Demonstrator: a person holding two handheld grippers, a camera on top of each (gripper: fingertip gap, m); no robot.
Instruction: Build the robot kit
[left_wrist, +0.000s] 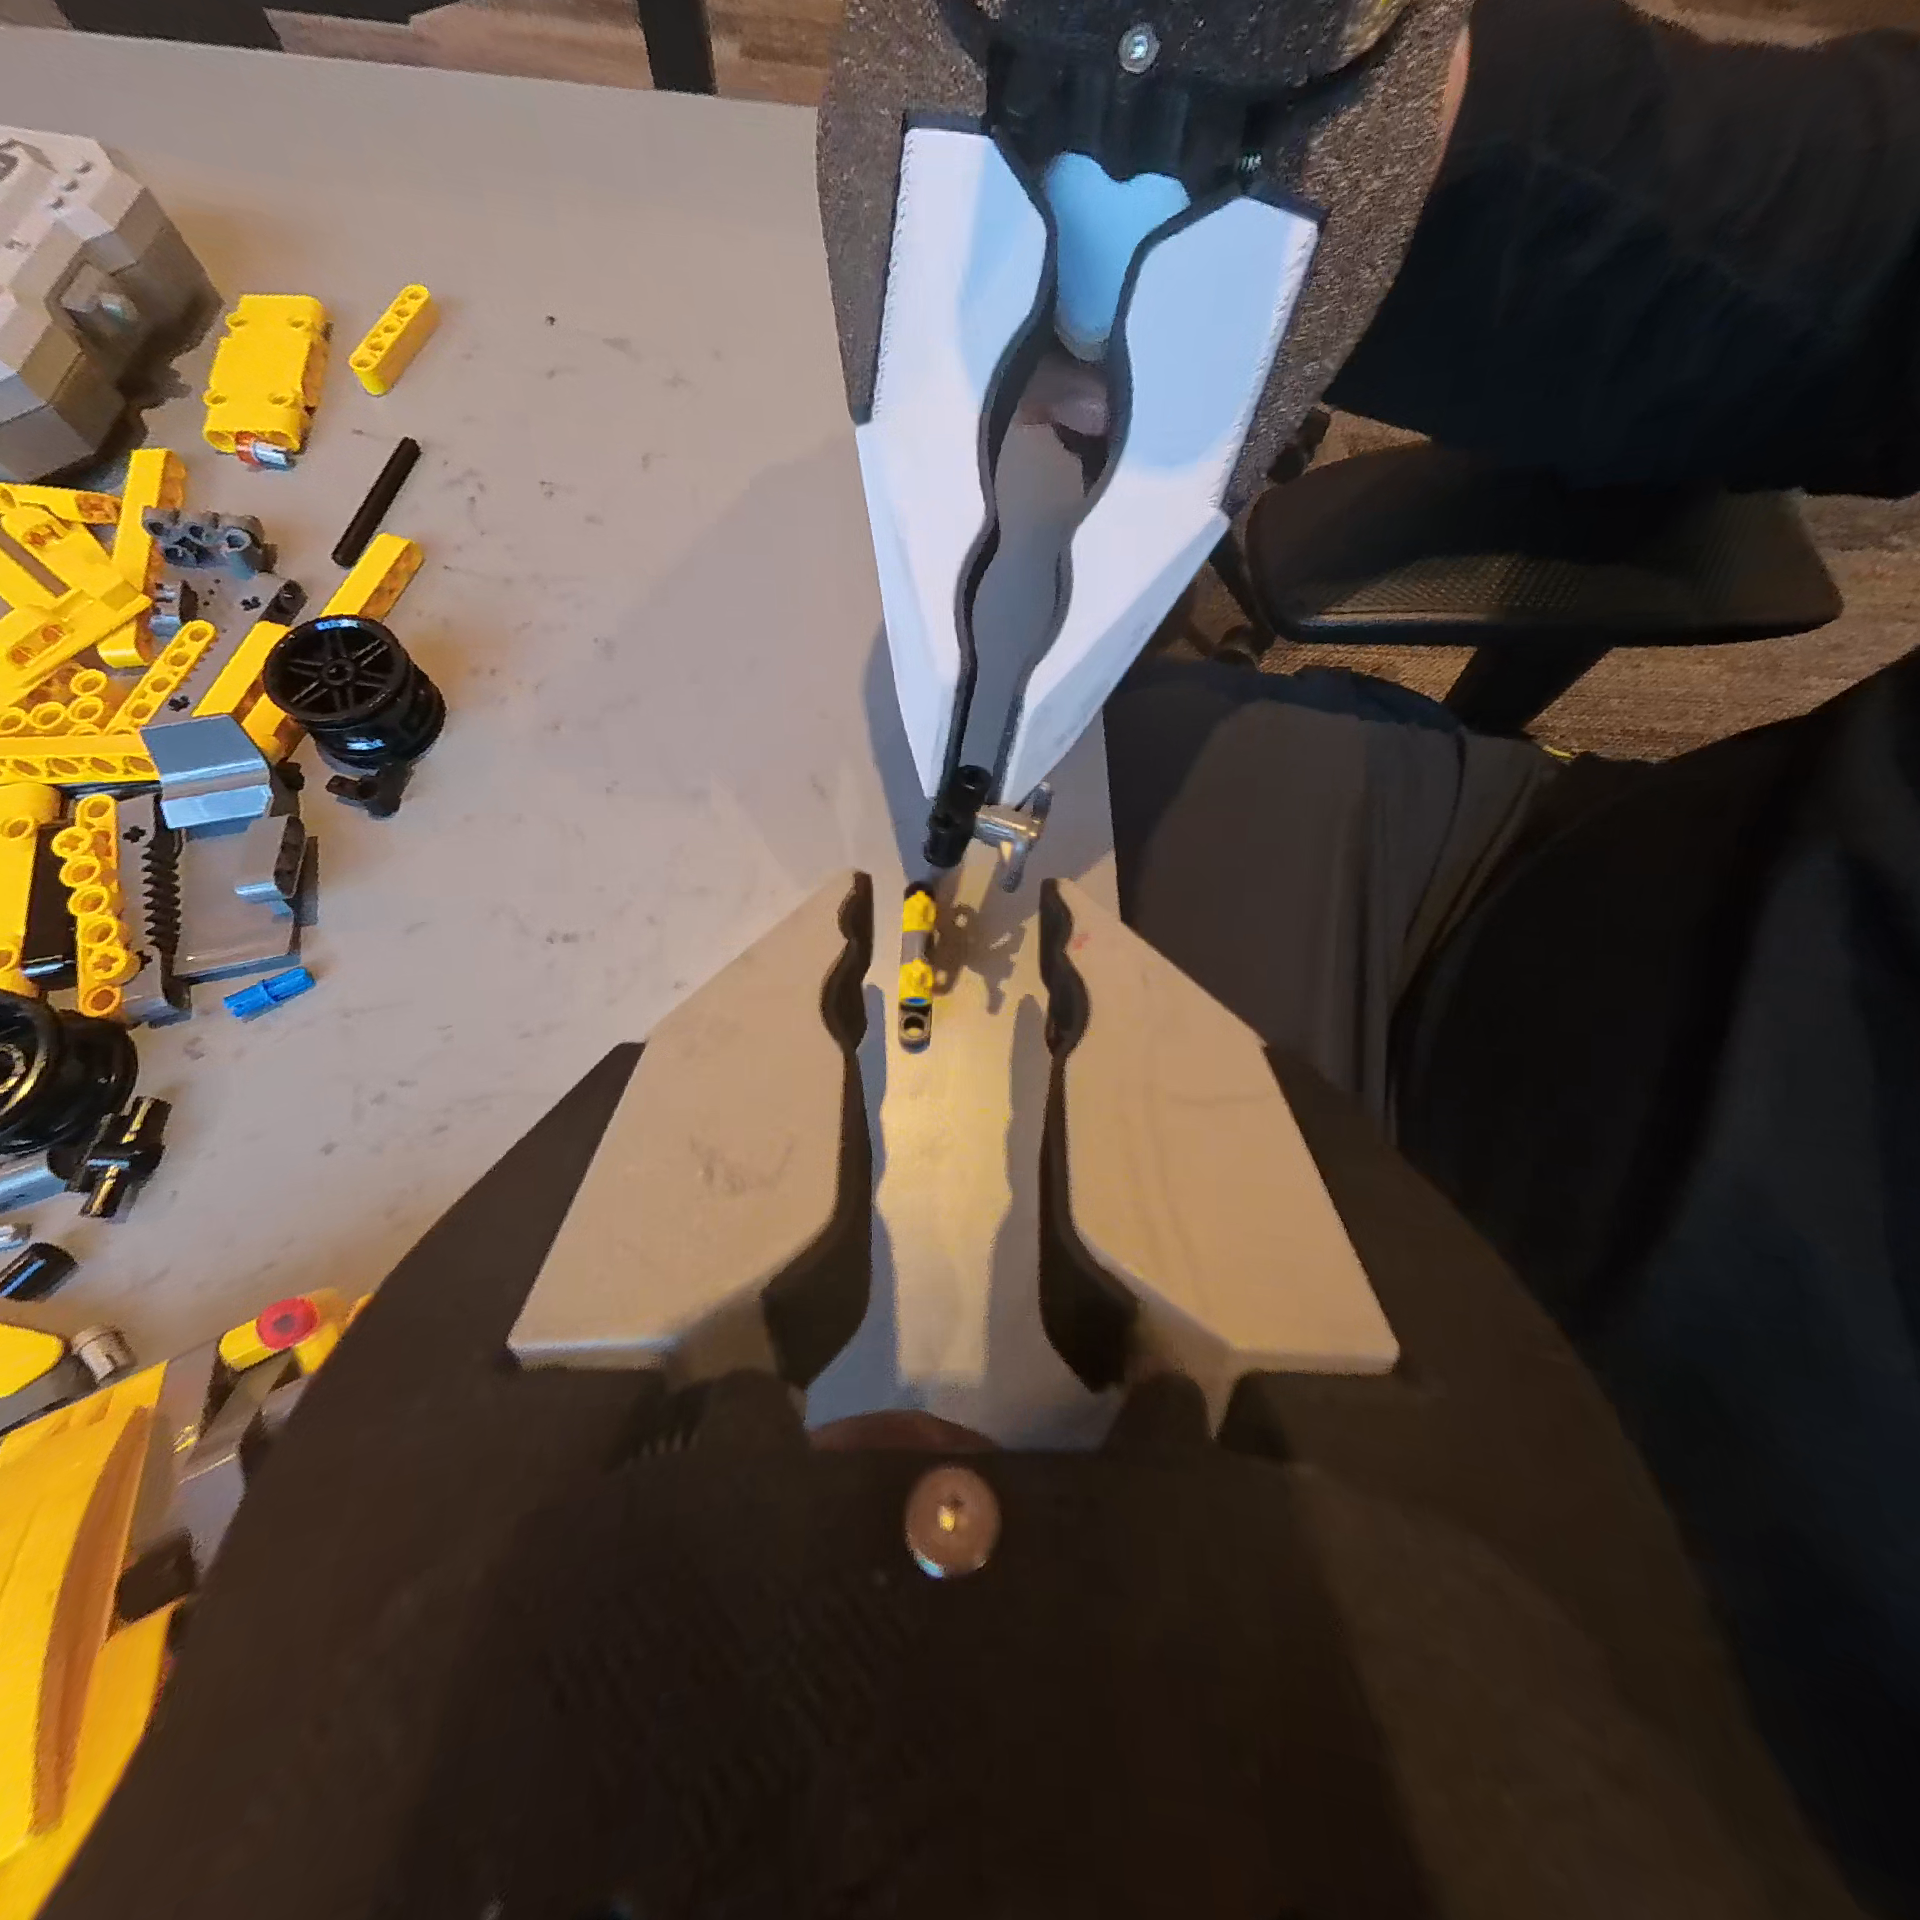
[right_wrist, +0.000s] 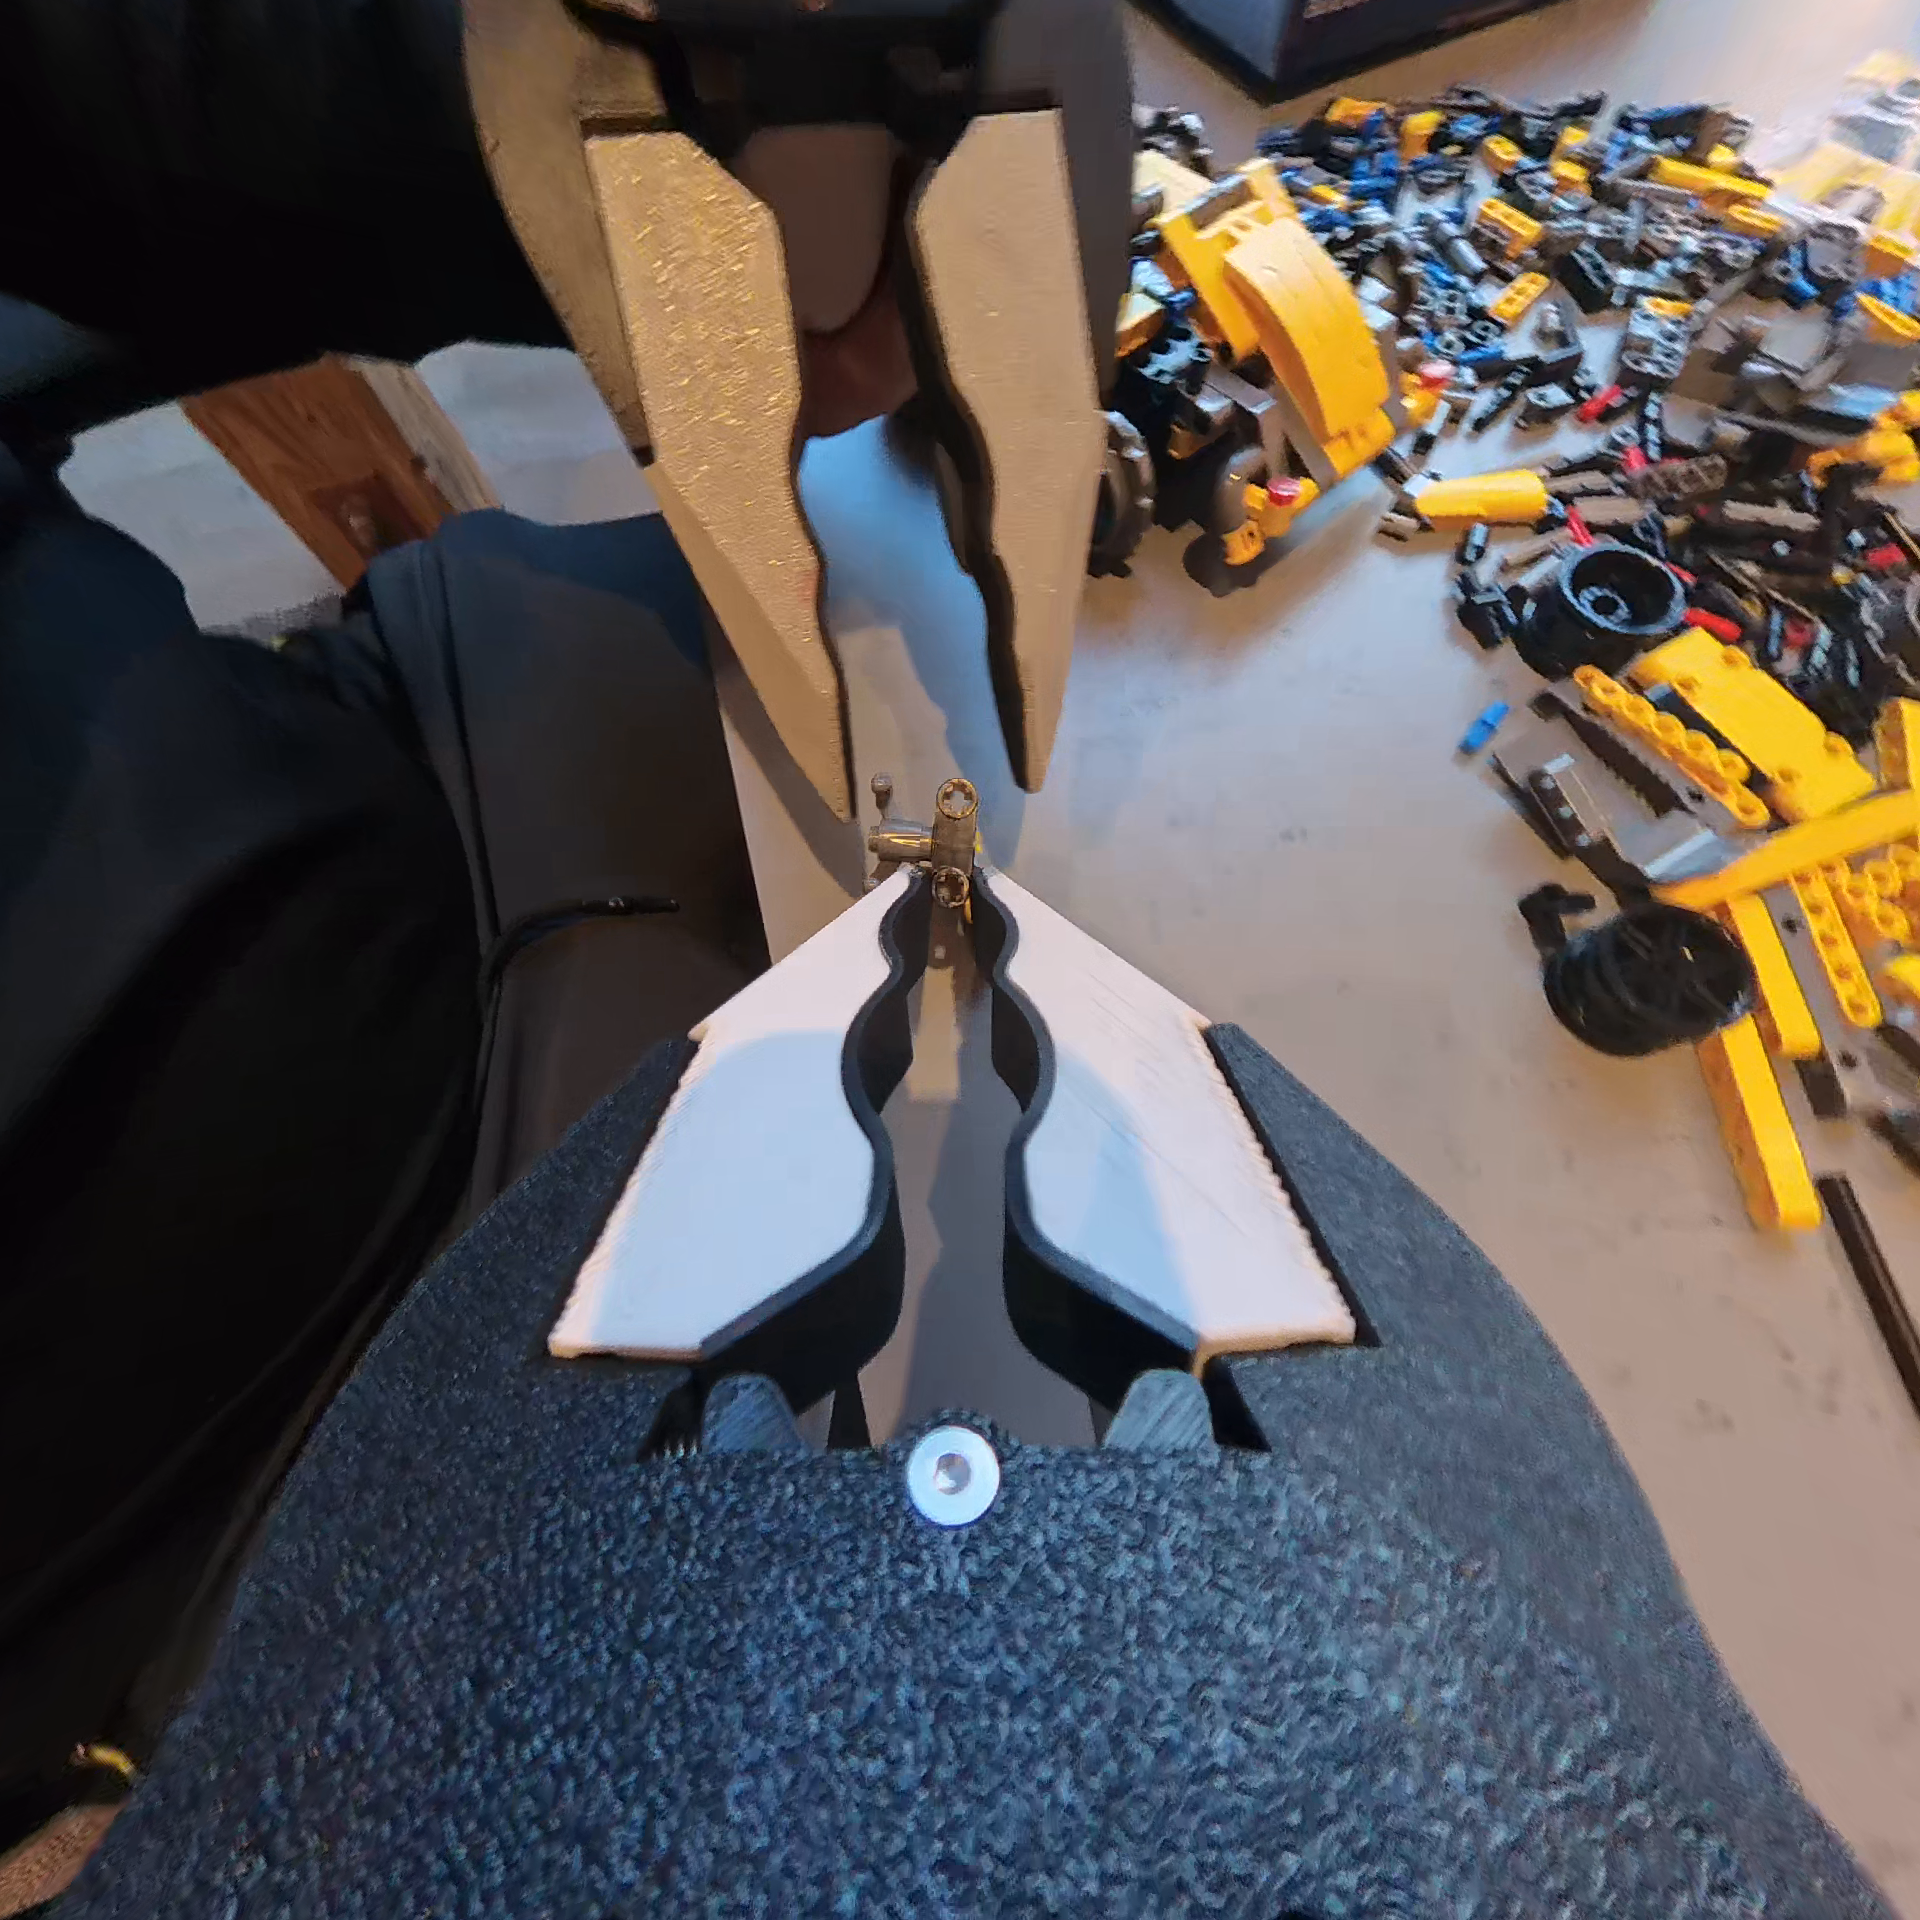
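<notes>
1. Black connector (left_wrist: 951, 821) with grey pin, pinched in right gripper (right_wrist: 940, 883) tips above table (left_wrist: 623, 520).
2. Left gripper (left_wrist: 951, 894) spread wide, empty, facing it.
3. Yellow-grey rod (left_wrist: 916, 961) lying between, perhaps for joining.

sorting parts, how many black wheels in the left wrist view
2: one wheel right of the yellow beam pile, one cut at the left edge. More may be hidden.
</notes>
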